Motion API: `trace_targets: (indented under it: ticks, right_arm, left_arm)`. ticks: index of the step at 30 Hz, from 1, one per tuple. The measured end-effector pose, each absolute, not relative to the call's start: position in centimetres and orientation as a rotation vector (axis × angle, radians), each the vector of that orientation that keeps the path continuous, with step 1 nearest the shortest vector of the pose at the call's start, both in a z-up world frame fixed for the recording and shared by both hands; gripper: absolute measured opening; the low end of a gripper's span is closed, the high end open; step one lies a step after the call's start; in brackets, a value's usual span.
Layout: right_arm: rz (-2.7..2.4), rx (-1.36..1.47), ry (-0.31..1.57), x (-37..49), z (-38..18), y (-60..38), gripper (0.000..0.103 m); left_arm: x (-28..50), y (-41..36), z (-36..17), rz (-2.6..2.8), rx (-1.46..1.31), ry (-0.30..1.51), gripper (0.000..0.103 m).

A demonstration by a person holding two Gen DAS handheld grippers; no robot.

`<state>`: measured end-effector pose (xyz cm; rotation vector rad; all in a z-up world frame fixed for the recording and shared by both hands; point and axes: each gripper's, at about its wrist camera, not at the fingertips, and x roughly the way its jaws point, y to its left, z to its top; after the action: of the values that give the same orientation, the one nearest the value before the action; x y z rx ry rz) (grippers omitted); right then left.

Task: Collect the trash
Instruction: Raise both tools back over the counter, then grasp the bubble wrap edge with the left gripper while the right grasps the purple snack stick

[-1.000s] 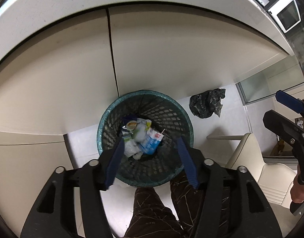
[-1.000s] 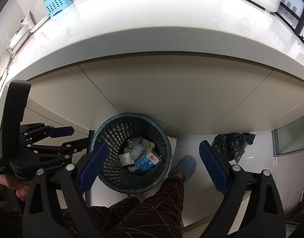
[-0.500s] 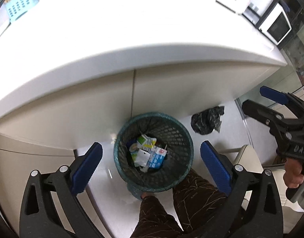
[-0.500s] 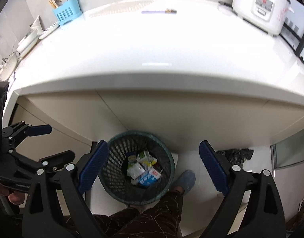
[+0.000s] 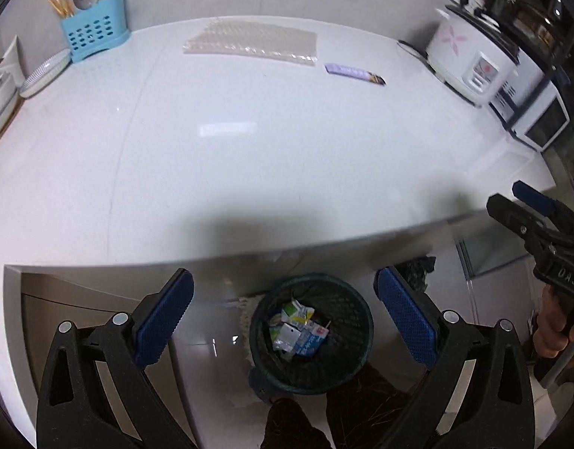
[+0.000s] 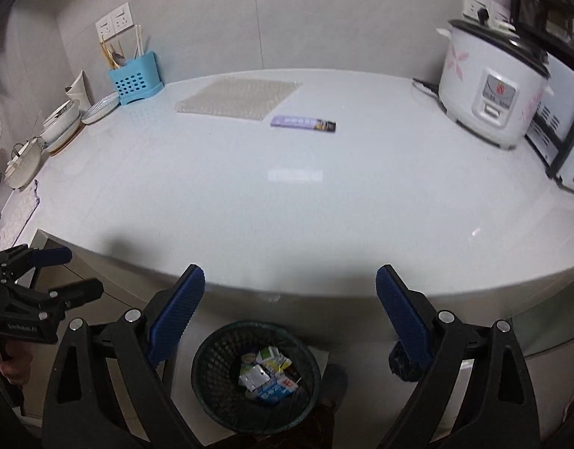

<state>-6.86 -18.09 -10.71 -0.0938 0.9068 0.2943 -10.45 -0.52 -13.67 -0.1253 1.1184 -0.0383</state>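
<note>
Both the left gripper (image 5: 283, 314) and right gripper (image 6: 289, 308) are hanging with jaws spread, empty, above the wastebasket (image 6: 256, 374). The flat purple wrapper (image 6: 303, 123) is lying flush on the tabletop (image 6: 287, 202); jaws are risking skidding over it or scraping the surface.

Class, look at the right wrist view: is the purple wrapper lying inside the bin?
No. The purple wrapper lies flat on the white counter, while the bin stands on the floor below.

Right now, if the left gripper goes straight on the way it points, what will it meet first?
Probably the front edge of the white counter. The open left gripper holds nothing and aims steeply down near that edge; if it passes in front, it reaches the mesh waste basket on the floor. Depth is unclear.
</note>
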Motion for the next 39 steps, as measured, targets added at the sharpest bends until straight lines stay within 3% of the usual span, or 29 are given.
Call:
trace_targets:
  ticks: [19,39]
  right_arm:
    - [0.404,-0.180,0.883,3.6,-8.8,-18.3,0.089]
    - [0.581,-0.303,0.962,15.6,-12.0,-15.1,0.089]
  left_arm:
    - [1.3,1.0,-10.7,0.114,-0.204,1.101,0.096]
    - [14.2,1.8,-13.0,0.262,-0.282,1.142,0.096]
